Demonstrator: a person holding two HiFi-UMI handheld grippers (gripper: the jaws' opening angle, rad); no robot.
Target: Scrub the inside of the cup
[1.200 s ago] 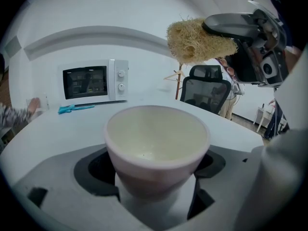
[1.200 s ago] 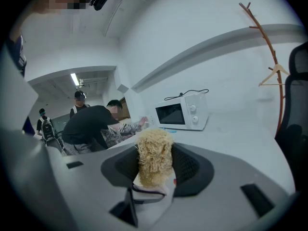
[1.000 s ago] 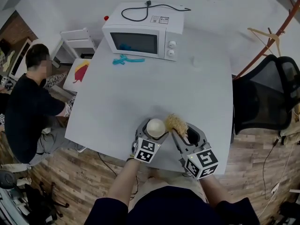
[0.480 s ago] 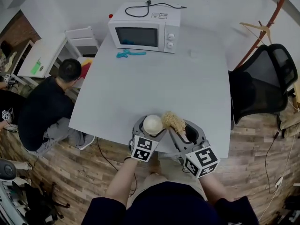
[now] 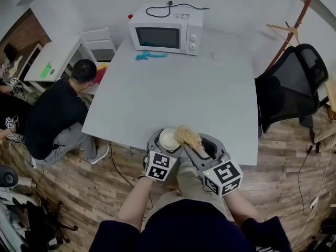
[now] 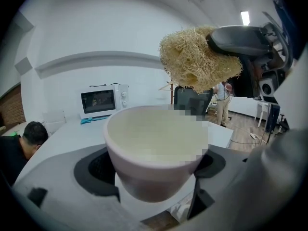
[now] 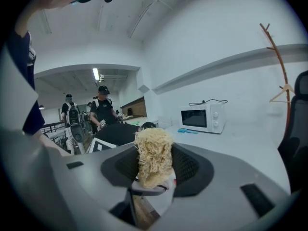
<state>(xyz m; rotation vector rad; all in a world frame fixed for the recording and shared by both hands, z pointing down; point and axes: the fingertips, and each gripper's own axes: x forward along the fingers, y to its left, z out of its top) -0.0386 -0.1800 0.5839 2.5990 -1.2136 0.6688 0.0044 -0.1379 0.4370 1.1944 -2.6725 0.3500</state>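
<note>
A white cup (image 5: 168,139) (image 6: 155,150) sits upright between the jaws of my left gripper (image 5: 164,143) (image 6: 156,177), which is shut on it at the table's near edge. My right gripper (image 5: 197,147) (image 7: 151,177) is shut on a straw-coloured fibrous scrubber (image 5: 187,136) (image 7: 152,156). In the left gripper view the scrubber (image 6: 197,64) hangs above the cup's right rim, outside the cup. In the head view the scrubber lies just right of the cup's mouth. The cup's inside looks pale and bare.
The white table (image 5: 184,83) carries a microwave (image 5: 165,29) at the far end, with a teal object (image 5: 149,55) in front of it. A black office chair (image 5: 291,88) stands at the right. A person in black (image 5: 55,114) crouches left of the table.
Both grippers with the cup and scrubber have drawn back toward the table's near edge. The scrubber has come closer to the cup's rim. The person at the left has shifted position.
</note>
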